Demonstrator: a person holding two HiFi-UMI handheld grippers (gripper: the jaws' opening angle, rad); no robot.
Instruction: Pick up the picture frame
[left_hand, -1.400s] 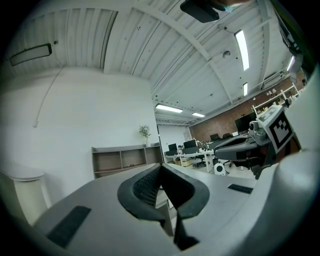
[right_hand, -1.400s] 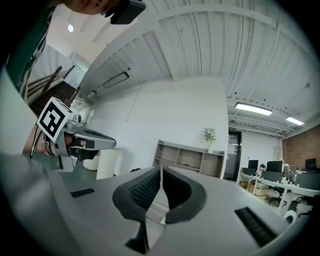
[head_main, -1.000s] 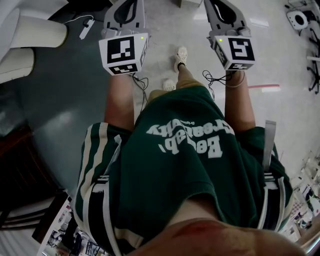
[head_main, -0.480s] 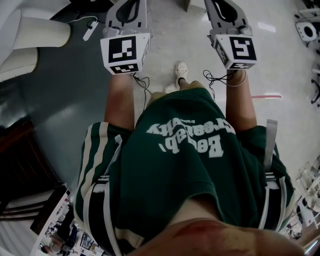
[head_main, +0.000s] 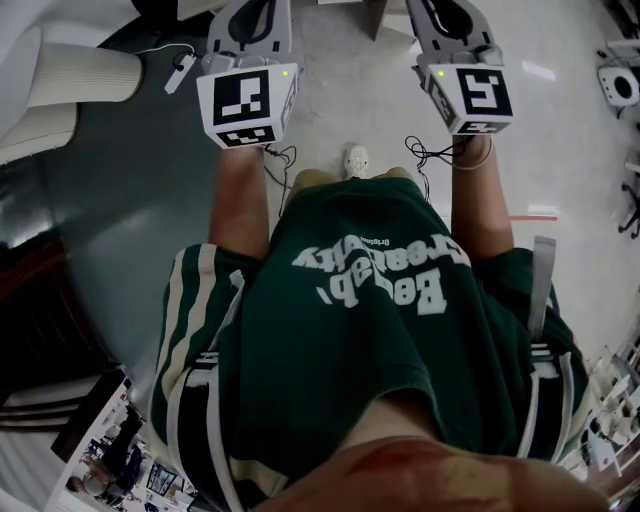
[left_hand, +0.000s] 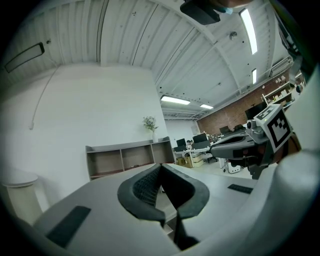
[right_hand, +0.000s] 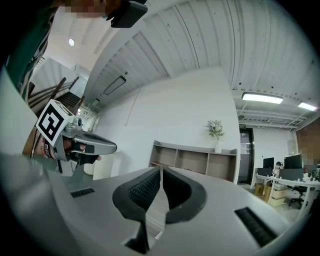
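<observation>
Left hand-held gripper: dark ribbed pads pressed together at the tips, nothing between them. Right hand-held gripper, same story, closed tip to tip and empty. From the head view both are held out level ahead of the person, a marker cube facing up on the left one, but the fingertips of both run off the top edge. The picture frame? Not to be made out in any view.

Moving outward, each gripper view catches the other gripper off to its side, hand wrapped round the grip. Straight ahead of both stands a low open shelf unit against a white wall, with a plant in a vase on top. What lies on the shelves is too small to tell. Beyond it in the left gripper view are desks with monitors and a brick wall, all tiny.

In the head view a green shirt fills most of the picture and blocks the floor beneath. One pale shoe peeks past the hem. A black cable loops by the right wrist. A white rounded seat is cut off by the left edge.
</observation>
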